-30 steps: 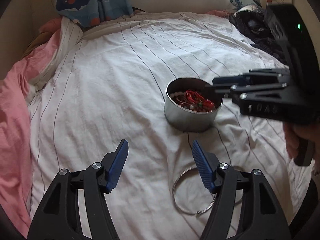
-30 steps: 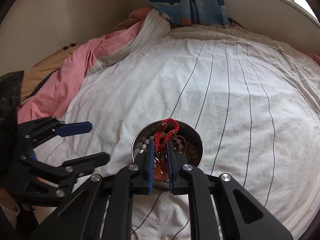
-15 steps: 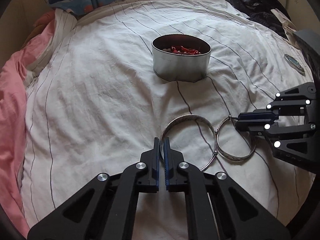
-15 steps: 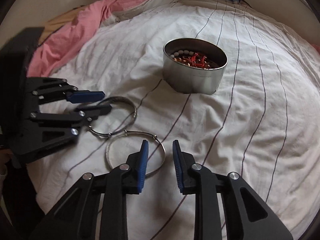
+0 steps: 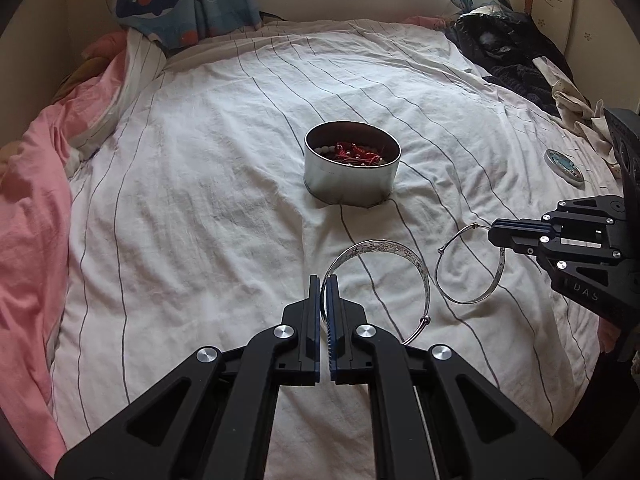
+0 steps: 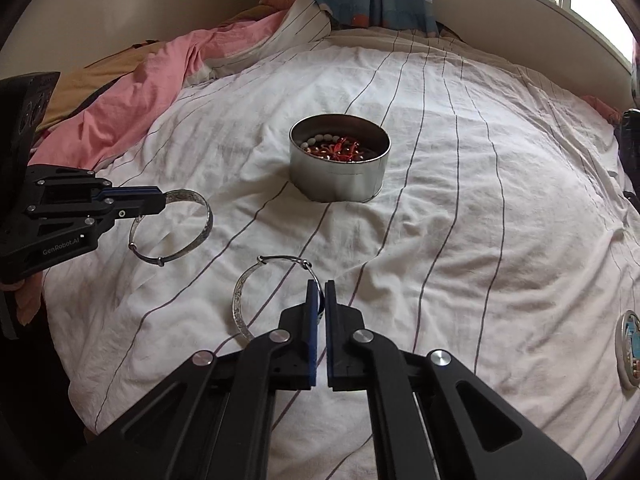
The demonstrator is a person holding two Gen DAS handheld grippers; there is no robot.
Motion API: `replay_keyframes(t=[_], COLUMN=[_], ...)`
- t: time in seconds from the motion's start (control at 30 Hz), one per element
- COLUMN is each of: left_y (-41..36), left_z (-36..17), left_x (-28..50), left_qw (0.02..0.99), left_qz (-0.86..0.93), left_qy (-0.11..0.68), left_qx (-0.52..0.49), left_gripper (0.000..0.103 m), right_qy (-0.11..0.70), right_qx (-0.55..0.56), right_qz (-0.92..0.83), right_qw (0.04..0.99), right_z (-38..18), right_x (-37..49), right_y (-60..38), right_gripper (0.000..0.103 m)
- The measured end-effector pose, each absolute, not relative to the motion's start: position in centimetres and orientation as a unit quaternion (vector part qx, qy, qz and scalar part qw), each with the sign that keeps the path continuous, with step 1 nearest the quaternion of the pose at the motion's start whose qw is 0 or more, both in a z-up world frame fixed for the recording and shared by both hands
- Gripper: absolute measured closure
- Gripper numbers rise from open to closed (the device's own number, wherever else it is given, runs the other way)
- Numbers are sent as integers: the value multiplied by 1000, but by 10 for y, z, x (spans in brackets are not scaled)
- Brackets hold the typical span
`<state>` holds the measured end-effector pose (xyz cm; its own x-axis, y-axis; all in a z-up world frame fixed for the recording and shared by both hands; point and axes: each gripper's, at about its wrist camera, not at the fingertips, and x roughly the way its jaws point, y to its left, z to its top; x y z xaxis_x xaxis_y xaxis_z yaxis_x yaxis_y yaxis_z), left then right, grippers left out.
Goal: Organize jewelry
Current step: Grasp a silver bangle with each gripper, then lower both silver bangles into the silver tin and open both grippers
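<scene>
On the white striped bed sheet (image 5: 208,200), a round metal tin (image 5: 351,174) with red cords and beads stands far from me, nothing blocking it. A pink blanket (image 5: 32,208) lies at left, a small round lid (image 5: 563,163) at right. My left tongs (image 5: 324,280) are clenched on one engraved silver bangle (image 5: 404,252); my right tongs (image 6: 319,285) are clenched on the second bangle (image 6: 244,300). The left tool reads "GenRobot.AI".

Both wrist cams sit low and close over the striped sheet (image 5: 200,200), angled down toward the window wall; both share the tin (image 5: 352,172) (image 6: 339,164) and bangles.
</scene>
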<state>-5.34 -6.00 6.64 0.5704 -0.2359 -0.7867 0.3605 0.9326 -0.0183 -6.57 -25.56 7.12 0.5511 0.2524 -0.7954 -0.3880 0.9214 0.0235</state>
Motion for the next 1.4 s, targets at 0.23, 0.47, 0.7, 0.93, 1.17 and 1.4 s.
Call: replay_keyframes(t=[0.23,0.47,0.7,0.93,1.17,1.4], left_y=[-72,-77,-87,-92,-100,-115], left_z=[69,74,81,84,90,85], left_x=[-49,-39,-29,-14,13,48], left_qw=[886,893,898,903,910,911], left_qz=[-172,-170,-172,-172,-172,-175], left_qy=[422,408,397,387,375,373], left_qx=[82,80,84,67,49,32], left_gripper=[100,100,100,100,100,100], right_qy=[425,406,390,373,354,338], right_qx=[-70,-63,-57,-44,-24,-16], right_qz=[171,160,155,148,148,149], right_qw=[886,897,906,915,923,929], right_z=[75,88,101,112,126,139], right_x=[-64,-59,-49,-42,-26,-6], right_y=[-266,-276,-283,-292,-298,-298], right_gripper=[99,99,99,99,99,99])
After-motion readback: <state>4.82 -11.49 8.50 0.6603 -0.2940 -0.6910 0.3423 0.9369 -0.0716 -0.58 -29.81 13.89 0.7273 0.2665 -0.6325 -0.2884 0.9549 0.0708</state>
